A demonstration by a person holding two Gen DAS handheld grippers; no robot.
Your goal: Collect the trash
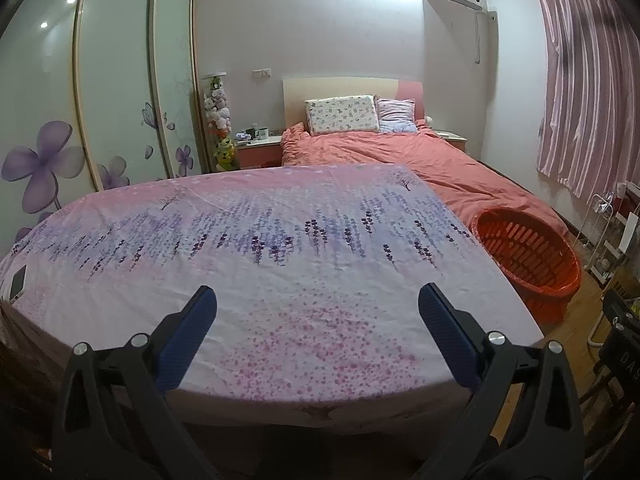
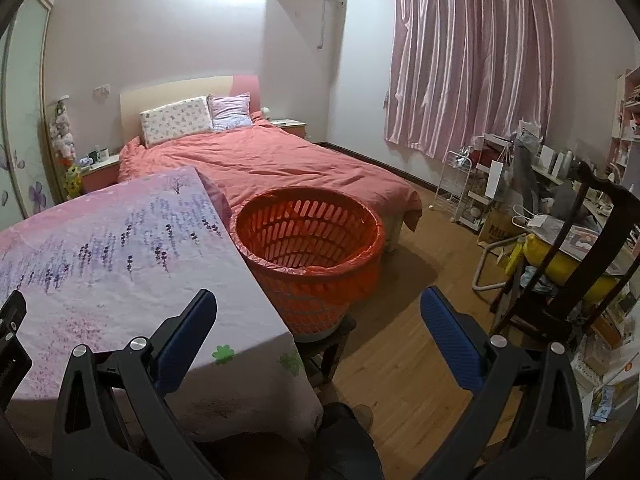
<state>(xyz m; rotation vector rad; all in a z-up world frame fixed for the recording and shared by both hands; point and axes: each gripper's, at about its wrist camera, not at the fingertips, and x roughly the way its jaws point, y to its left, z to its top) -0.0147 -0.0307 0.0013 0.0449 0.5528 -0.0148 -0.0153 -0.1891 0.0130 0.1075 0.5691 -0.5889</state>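
Observation:
An orange slatted basket [image 2: 308, 240] lined with an orange bag stands on a dark stool beside the table's right edge; it also shows in the left wrist view [image 1: 528, 256]. I see no trash on the table. My left gripper [image 1: 318, 300] is open and empty above the near part of the table [image 1: 280, 240], which has a pink and purple flowered cloth. My right gripper [image 2: 318, 300] is open and empty, over the table's right corner [image 2: 120, 248] and just in front of the basket.
A phone [image 1: 18, 282] lies at the table's left edge. A bed with a salmon cover [image 2: 280, 168] lies behind the table. A dark wooden chair [image 2: 580, 264] and cluttered shelves stand at the right. A sliding wardrobe [image 1: 100, 100] is at the left.

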